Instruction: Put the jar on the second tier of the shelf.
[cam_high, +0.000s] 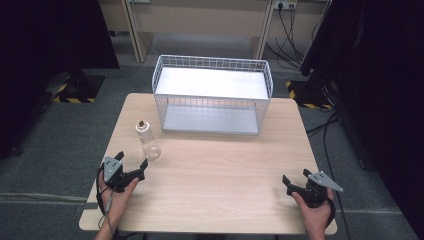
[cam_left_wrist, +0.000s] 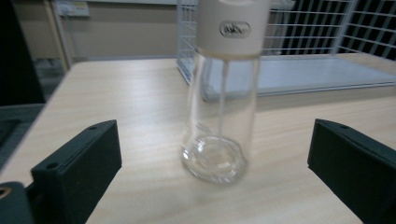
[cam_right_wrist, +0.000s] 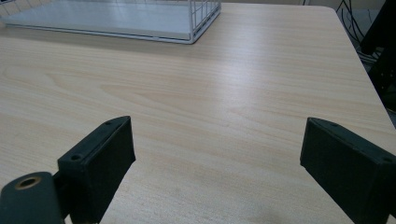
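A clear bottle (cam_high: 148, 140) with a white neck and a brown top stands upright on the left part of the wooden table (cam_high: 220, 175). My left gripper (cam_high: 131, 160) is open just in front of it, jaws pointing at it. In the left gripper view the bottle (cam_left_wrist: 219, 116) stands a little beyond the spread jaws, centred between them and not touched. My right gripper (cam_high: 295, 177) is open near the table's front right, with bare wood between its jaws (cam_right_wrist: 215, 154).
A white wire basket (cam_high: 212, 95) with a flat white floor stands at the back middle of the table; its near corner (cam_right_wrist: 191, 37) shows in the right gripper view. Dark curtains and cables surround the table.
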